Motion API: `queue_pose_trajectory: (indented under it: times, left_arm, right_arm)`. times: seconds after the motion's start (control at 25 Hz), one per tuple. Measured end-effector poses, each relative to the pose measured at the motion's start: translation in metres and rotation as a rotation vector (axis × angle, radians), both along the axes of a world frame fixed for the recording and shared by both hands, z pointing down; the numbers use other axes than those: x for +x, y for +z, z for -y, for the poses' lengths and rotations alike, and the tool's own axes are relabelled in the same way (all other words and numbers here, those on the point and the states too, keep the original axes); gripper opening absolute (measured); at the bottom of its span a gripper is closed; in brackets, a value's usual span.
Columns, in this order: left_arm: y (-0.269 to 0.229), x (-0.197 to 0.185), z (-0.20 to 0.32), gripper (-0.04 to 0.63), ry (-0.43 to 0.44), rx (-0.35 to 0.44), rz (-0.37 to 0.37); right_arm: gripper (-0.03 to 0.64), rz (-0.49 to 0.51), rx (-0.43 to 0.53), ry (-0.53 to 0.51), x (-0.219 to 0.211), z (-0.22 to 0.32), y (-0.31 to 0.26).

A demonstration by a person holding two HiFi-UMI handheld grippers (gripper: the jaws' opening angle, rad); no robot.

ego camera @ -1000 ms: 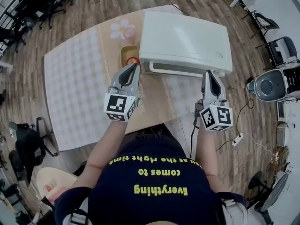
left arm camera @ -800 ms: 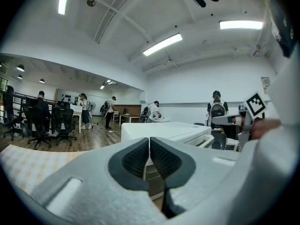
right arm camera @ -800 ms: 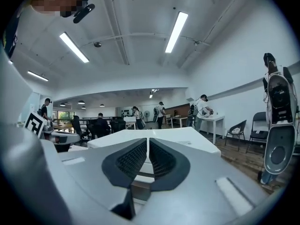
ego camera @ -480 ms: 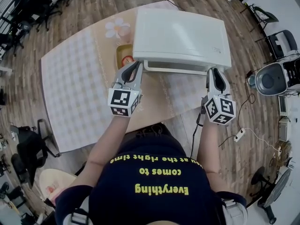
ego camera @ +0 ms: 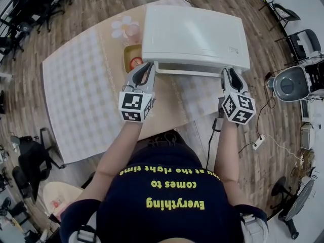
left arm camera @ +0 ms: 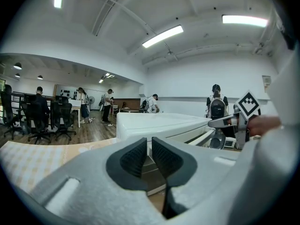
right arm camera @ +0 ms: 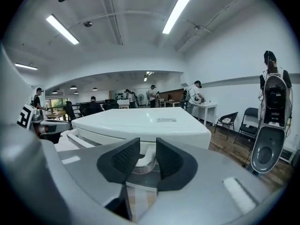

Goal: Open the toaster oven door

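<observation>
Toaster oven sits at the far side of the table in the head view, white top up, its front towards me. The pale handle runs along that front edge. My left gripper reaches the handle's left end, my right gripper its right end. A small yellow dish holding something red lies just beside the oven's left front corner, close to my left jaws.

Left gripper view: my jaws stand only a narrow slit apart and hold nothing. The oven's left front corner shows through the slit, and I cannot tell whether the tips touch it.

Right gripper view: my jaws have just been opening and now stand as wide as they go. The rounded right end of the handle sits between the pads, which do not press on it. The door looks shut to me, so the pull has not begun.

To do this well, I would push the right jaws a little further on so the bar seats deep against the pads. Then I would close firmly and draw the handle towards me and downward, following the hinge's arc instead of tugging straight back. A straight tug may drag the oven across the table. The left jaws could brace the casing or take the other end, staying clear of the dish.
</observation>
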State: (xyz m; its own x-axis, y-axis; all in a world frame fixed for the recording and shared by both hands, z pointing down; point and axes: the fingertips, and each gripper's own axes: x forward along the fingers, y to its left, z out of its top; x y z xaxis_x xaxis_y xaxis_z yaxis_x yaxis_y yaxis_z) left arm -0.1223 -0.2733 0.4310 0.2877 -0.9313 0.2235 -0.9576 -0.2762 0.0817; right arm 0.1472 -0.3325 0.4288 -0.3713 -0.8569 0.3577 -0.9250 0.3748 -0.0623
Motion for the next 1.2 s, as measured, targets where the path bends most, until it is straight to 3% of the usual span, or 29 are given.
queue_pose_trajectory:
  times: [0.6, 1.2]
  left_arm:
    - [-0.002, -0.008, -0.024, 0.034, -0.016, 0.019, -0.003]
    - [0.006, -0.011, -0.05, 0.034, 0.017, -0.002, -0.002]
  right_arm:
    - [0.117, 0.019, -0.125, -0.023, 0.002, -0.013, 0.013]
    - [0.099, -0.029, -0.23, -0.048, 0.019, -0.092, 0.051]
